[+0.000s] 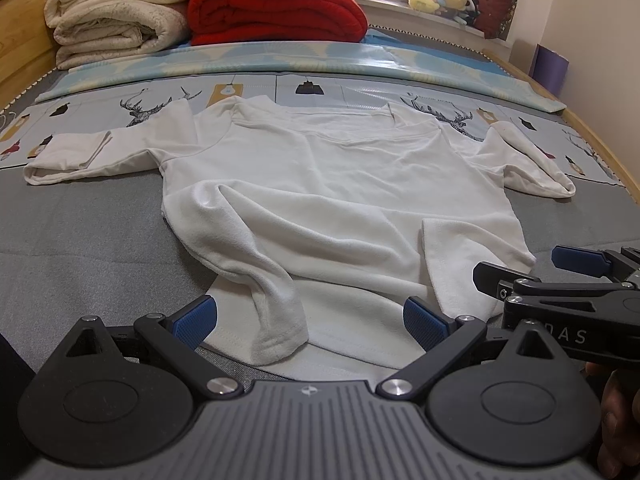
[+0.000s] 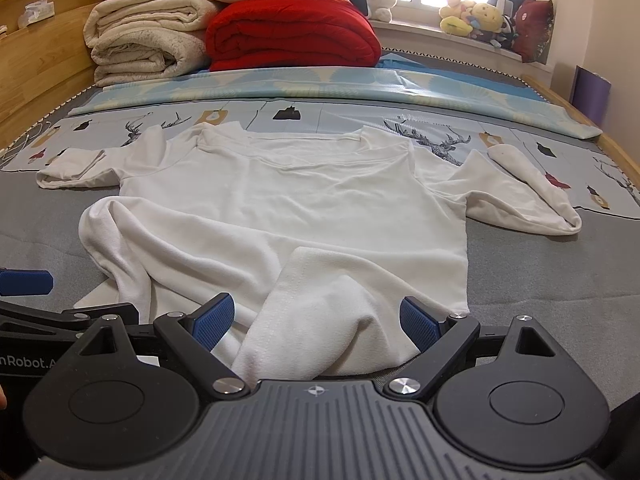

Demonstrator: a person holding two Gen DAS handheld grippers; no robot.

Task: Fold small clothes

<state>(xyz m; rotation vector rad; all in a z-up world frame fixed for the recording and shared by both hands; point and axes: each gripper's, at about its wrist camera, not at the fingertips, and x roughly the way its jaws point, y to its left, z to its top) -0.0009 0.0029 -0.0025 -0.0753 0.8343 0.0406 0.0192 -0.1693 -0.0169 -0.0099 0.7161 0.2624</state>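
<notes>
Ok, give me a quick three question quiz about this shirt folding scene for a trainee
1. True or false: the white shirt lies with both sleeves spread out on the bed.
2. What colour is the folded blanket beyond the shirt? A green, B red, C black.
3. Fill in: both the left gripper and the right gripper have their fingers ____ around the bunched hem.

Key: 1 true; 2 B; 3 open.

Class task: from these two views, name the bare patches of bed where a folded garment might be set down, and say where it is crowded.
Bare grey cover lies left of the white top, below its left sleeve; another grey patch lies right of it. The headboard end is crowded: cream blankets, red blanket.
</notes>
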